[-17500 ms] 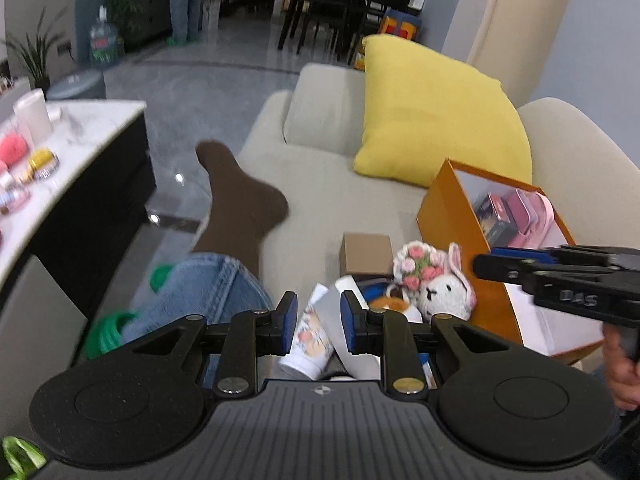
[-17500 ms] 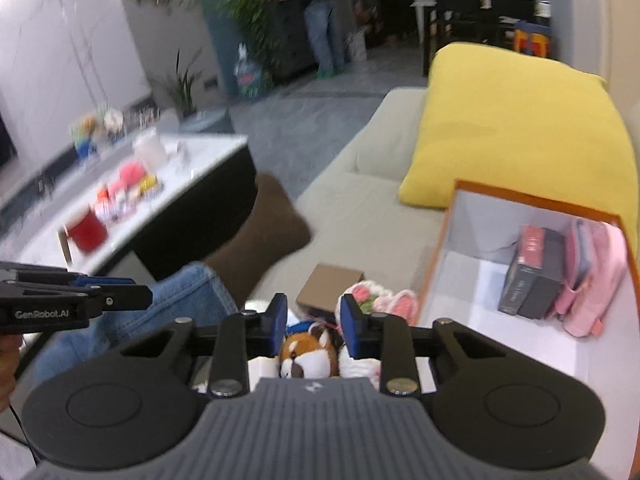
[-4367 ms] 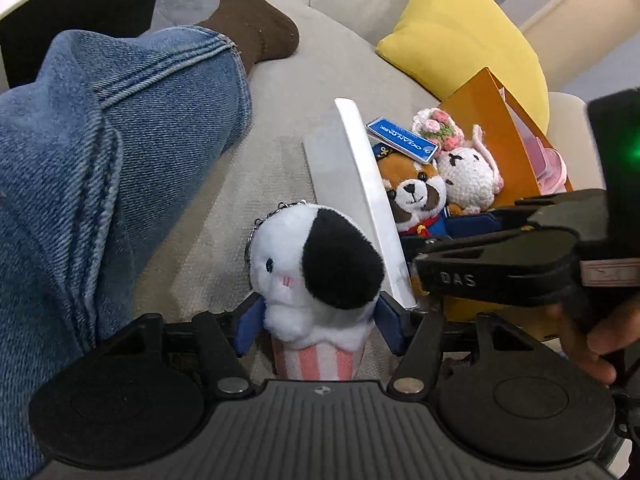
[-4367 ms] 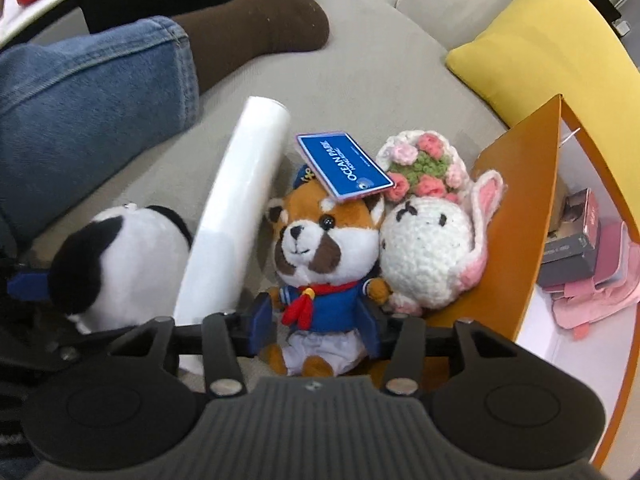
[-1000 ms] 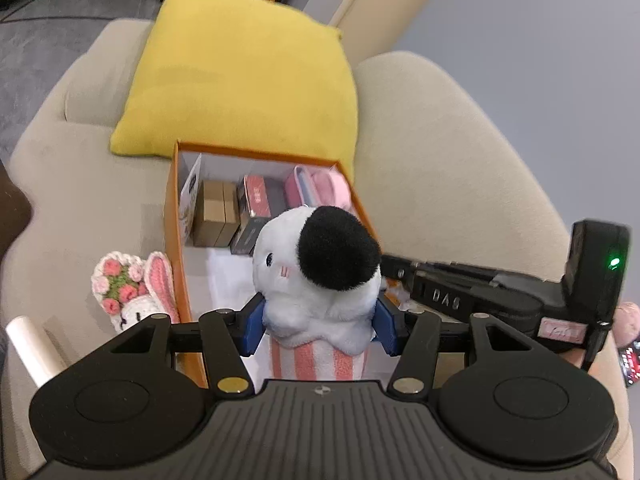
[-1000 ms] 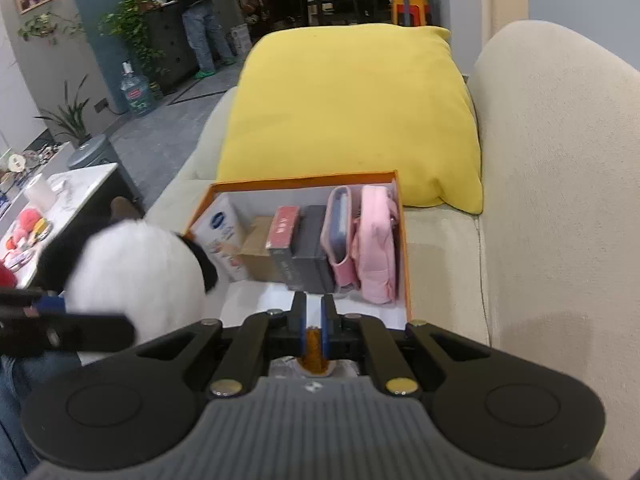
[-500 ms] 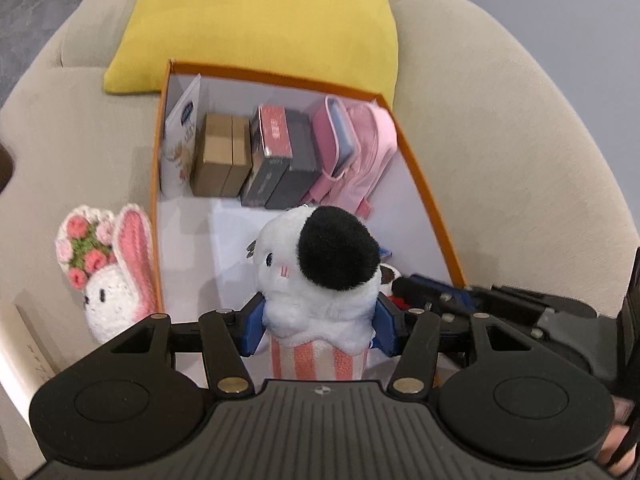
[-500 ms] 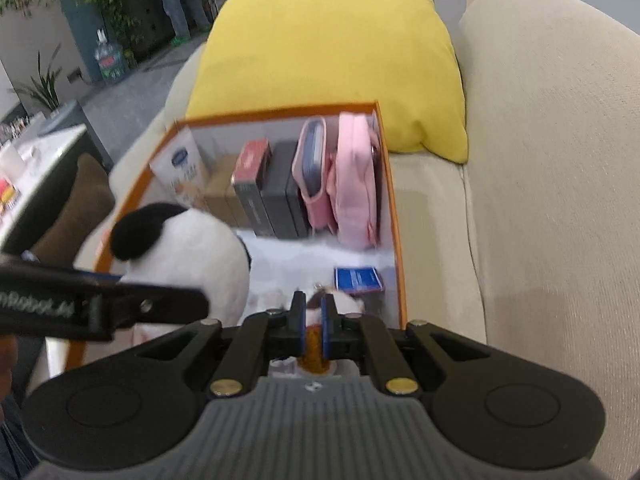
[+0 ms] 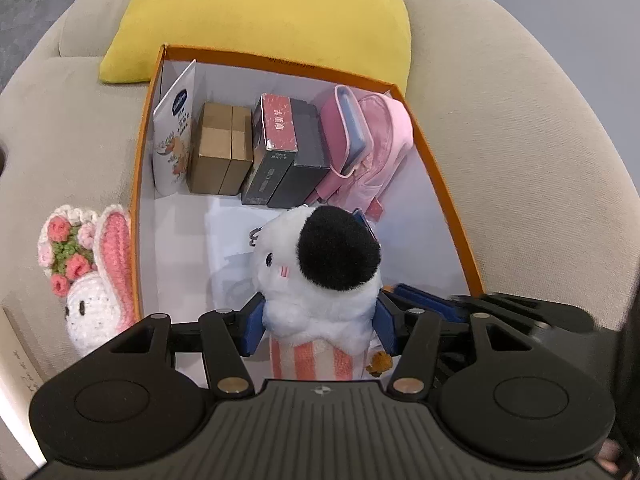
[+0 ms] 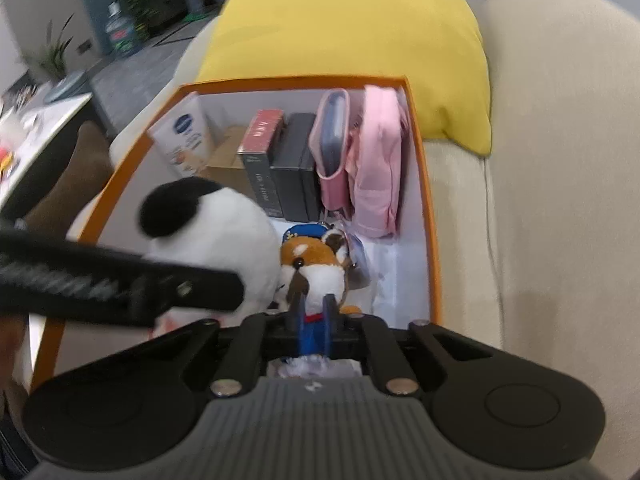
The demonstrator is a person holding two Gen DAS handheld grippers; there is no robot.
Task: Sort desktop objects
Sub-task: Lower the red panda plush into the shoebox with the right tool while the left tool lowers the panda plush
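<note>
My left gripper (image 9: 318, 320) is shut on a white plush with a black patch and a pink-striped base (image 9: 316, 264), low inside the orange box (image 9: 276, 65). In the right wrist view the same plush (image 10: 208, 224) sits left of a red panda plush (image 10: 316, 260) in a blue outfit. My right gripper (image 10: 312, 312) is closed on the panda's blue body, and its jaws are opening with the plush still between the pads. The panda rests near the box's white floor. In the left wrist view, the right gripper (image 9: 400, 292) reaches in from the right.
Stood along the box's far wall are a cream pouch (image 9: 174, 140), brown cartons (image 9: 220, 148), dark boxes (image 9: 284, 148) and a pink pouch (image 9: 368, 144). A crochet bunny (image 9: 88, 280) lies on the beige sofa left of the box. A yellow pillow (image 9: 260, 12) sits behind.
Both grippers have sunk lower into the orange box with their plushes. The red panda's head now shows ahead of the right jaws, which have parted slightly.
</note>
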